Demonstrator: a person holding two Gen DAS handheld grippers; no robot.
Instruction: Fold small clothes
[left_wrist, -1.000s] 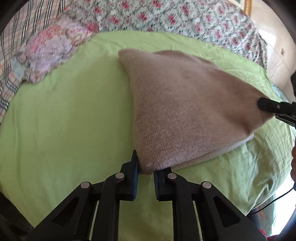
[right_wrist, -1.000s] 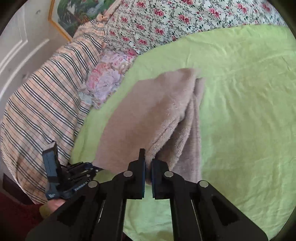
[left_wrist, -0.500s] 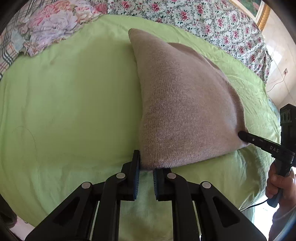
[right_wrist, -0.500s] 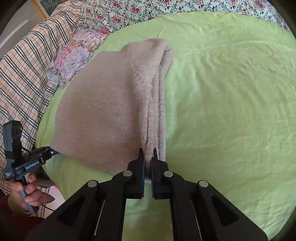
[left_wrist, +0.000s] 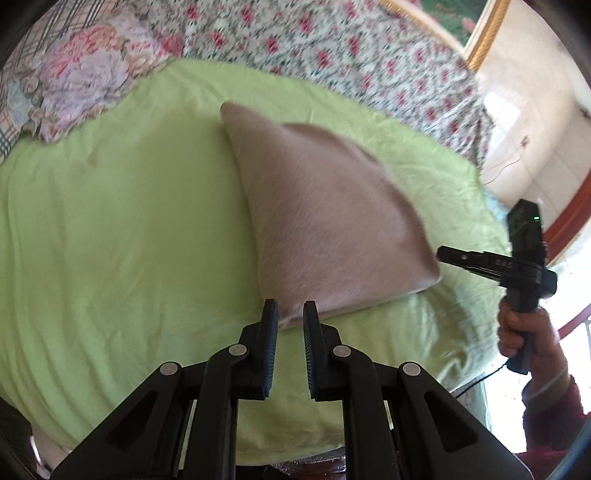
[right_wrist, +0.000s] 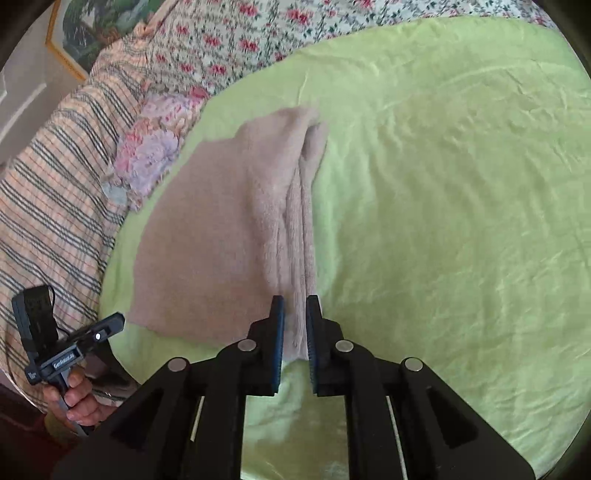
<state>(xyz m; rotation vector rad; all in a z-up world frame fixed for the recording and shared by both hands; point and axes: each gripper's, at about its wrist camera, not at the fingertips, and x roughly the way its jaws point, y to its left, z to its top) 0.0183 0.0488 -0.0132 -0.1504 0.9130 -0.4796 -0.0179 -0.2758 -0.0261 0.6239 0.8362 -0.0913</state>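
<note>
In the left wrist view, the left gripper (left_wrist: 290, 314) has its jaws parted a little, with the near corner of the folded tan garment (left_wrist: 321, 229) lying between their tips; no squeeze on the cloth shows. The single garment lies on a light green sheet (left_wrist: 122, 229) covering a bed. At the right edge the right gripper (left_wrist: 448, 254) appears, held in the person's hand (left_wrist: 524, 332), its tip just beside the garment's right corner; pale lettering on its body is too blurred to read. Behind the sheet lie a rose-print cover (left_wrist: 332, 55) and a pink-and-lilac flowered cloth (left_wrist: 85, 74). A gold picture frame (left_wrist: 487, 40) hangs on a pale wall.

In the right wrist view, the right gripper (right_wrist: 295, 310) also has narrowly parted jaws, straddling the stacked folded edge of the garment (right_wrist: 229, 229). The left gripper (right_wrist: 107, 325) sits at lower left near the garment's corner, with white lettering that cannot be read. A striped plaid blanket (right_wrist: 55, 177) lies along the left.
</note>
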